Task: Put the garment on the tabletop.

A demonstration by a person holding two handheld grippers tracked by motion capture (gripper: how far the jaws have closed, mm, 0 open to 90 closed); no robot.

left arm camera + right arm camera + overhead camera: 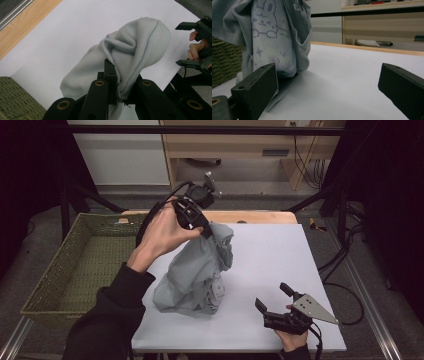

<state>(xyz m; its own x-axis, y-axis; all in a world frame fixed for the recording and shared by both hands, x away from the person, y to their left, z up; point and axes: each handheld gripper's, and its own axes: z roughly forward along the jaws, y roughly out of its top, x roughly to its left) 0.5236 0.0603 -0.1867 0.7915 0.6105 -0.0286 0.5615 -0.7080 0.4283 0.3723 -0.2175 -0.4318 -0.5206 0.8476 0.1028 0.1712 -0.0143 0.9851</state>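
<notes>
My left gripper (206,231) is clamped on a fold at the top of the grey garment (197,270), holding it partly lifted; its lower end rests bunched on the white table (280,255), just right of the woven basket (75,265). From the right gripper view I note a rabbit print (265,20) on the cloth (pale purple outlines). My right gripper (272,298) sits low near the table's front edge, jaws spread wide with nothing between them, apart from the garment.
</notes>
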